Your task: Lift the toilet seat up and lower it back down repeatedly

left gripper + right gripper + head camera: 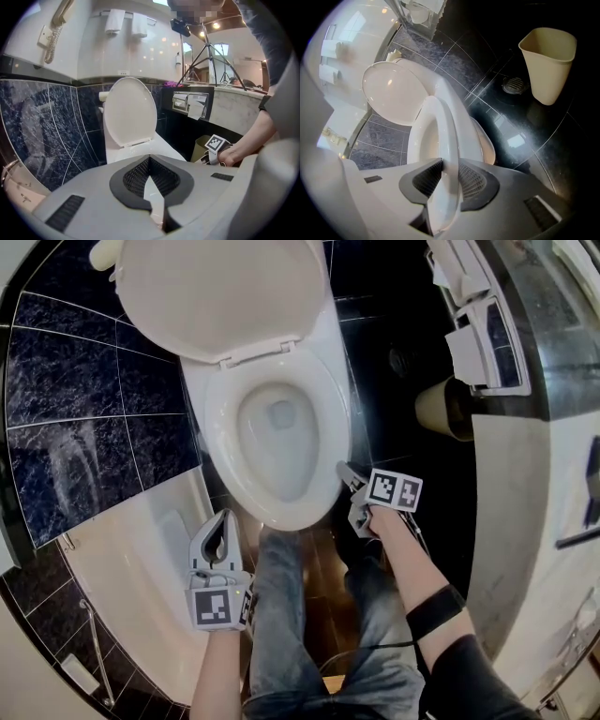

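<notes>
Toilet seat (pixel 330 409) is lying down over the bowl, mid-frame in the head view. It is looking rigid, glossy and likely slippery. Right gripper (pixel 347 474) fingers are clamping its front-right rim, while left gripper (pixel 225 517) fingers are sitting closed, empty.

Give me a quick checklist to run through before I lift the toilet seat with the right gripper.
1. Right gripper on the white plastic toilet seat: ok, its fingers clamp the front rim.
2. White oval lid out of the way: ok, it stands upright.
3. Seat resting on the white ceramic bowl: ok, it lies flat.
4. Left gripper clear of the seat: ok, beside the bowl, fingers together, empty.
5. Beige plastic bin clear of the swing: ok, it stands well apart.
6. Fingers gripping the seat alone, not the bowl's rim: cannot tell.
</notes>
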### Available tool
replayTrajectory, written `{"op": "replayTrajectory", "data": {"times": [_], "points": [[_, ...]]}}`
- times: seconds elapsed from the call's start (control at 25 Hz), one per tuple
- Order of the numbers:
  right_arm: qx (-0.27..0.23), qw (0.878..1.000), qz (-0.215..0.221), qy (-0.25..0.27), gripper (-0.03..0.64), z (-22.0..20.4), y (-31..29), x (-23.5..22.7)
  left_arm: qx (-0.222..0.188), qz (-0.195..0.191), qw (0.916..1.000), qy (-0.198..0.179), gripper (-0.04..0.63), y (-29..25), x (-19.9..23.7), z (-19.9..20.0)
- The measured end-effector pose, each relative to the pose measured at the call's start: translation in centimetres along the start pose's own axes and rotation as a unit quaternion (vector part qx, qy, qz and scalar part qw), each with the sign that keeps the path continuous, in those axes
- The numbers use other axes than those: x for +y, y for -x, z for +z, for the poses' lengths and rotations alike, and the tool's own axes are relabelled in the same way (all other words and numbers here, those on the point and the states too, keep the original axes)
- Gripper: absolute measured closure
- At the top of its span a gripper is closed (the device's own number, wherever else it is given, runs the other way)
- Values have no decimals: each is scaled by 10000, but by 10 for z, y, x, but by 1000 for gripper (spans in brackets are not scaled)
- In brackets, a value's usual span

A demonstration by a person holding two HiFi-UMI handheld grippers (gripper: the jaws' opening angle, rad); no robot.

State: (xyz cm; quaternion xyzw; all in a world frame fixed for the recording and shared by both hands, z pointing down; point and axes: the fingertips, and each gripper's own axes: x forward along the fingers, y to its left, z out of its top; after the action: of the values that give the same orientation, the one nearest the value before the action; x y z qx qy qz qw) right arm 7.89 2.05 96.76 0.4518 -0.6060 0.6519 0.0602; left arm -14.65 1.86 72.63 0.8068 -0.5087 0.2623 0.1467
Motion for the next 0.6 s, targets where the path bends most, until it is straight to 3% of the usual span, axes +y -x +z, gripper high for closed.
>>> {"op": "replayTrajectory", "data": {"times": [0.24, 0.6], "points": [[15, 9999, -23, -138, 495, -1, 1, 1, -26, -16, 10000, -92, 595, 4, 0, -7], [53, 9999, 92, -104, 502, 8, 27, 31, 252, -10, 9995, 199, 595, 14, -10, -10]]}}
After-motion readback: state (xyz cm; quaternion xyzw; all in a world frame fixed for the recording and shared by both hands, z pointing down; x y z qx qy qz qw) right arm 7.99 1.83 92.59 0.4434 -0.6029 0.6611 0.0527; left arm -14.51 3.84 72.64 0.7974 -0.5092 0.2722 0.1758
